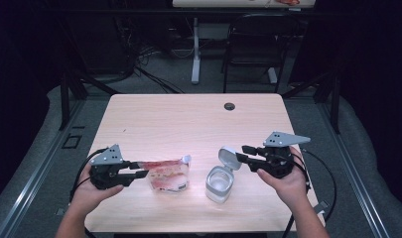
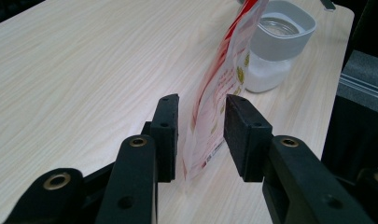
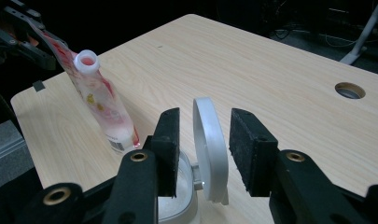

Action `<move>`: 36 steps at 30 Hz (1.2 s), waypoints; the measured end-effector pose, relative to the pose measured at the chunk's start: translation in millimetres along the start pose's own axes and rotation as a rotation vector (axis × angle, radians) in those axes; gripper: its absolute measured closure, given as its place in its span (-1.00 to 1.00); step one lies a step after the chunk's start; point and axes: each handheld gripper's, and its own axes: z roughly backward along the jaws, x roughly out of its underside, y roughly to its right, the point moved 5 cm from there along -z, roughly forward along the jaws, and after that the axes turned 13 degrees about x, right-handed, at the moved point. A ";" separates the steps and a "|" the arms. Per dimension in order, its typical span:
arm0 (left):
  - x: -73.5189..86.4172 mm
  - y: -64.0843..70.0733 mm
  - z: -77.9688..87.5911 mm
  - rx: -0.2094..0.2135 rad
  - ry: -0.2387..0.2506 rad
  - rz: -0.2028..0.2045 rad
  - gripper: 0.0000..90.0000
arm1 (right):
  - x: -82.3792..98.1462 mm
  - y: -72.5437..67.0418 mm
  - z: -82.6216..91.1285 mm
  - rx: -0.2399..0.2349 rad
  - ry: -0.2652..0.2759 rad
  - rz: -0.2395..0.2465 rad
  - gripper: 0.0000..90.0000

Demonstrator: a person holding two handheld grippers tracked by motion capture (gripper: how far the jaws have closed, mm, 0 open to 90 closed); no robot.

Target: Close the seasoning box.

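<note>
Left gripper (image 1: 139, 174): at lower left of the high view, jaws straddling the bottom edge of a red-and-white refill pouch (image 1: 167, 175). In the left gripper view the pouch (image 2: 219, 88) passes between the pads with a gap showing on each side; jaws parted, not clamped.
Right gripper (image 1: 242, 153): at right of centre in the high view, jaws either side of the raised flip lid (image 1: 228, 157). In the right gripper view the lid (image 3: 210, 149) stands edge-on between the pads with clear gaps; jaws apart, no grip.
Pouch: tilted, base on the desk (image 1: 188, 119), open spout (image 3: 86, 59) uppermost, pointing toward the jar. Spout cap already off.
Jar: clear container (image 1: 219, 184) with grey collar, just right of the pouch at lower centre of the high view; a white granular fill shows in its lower part (image 2: 266, 74).
Lid: hinged, standing upright and open.
Work done, as judged: jar opened, pouch uncapped and brought beside the jar.
Work left, as judged: firm hold on the pouch, lifting it, tipping the spout over the jar mouth, pouring, then closing the lid.
Risk, as judged: unclamped pouch may slump.
</note>
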 end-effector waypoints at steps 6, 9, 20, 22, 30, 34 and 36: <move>-1.0 0.9 -4.9 -0.008 -0.009 -0.003 0.49 | 5.2 4.6 0.7 0.005 0.013 -0.033 0.38; -0.6 0.7 -7.4 -0.018 -0.022 -0.007 0.61 | 9.7 6.8 1.3 0.002 0.022 -0.056 0.36; -2.1 4.5 -10.5 -0.015 -0.033 -0.042 0.88 | 22.6 14.3 5.1 0.010 0.033 -0.104 0.34; -1.8 4.7 -10.3 -0.016 -0.037 -0.048 0.88 | 23.2 14.9 5.2 0.013 0.036 -0.105 0.34; -0.2 3.7 -9.1 -0.016 -0.037 -0.039 0.87 | 24.8 18.1 1.8 0.032 0.033 -0.115 0.37; 0.2 3.4 -8.9 -0.014 -0.031 -0.039 0.85 | 27.2 20.9 0.2 0.044 0.042 -0.138 0.39; 0.3 3.3 -8.6 -0.013 -0.033 -0.038 0.84 | 28.7 22.7 -0.4 0.053 0.040 -0.142 0.41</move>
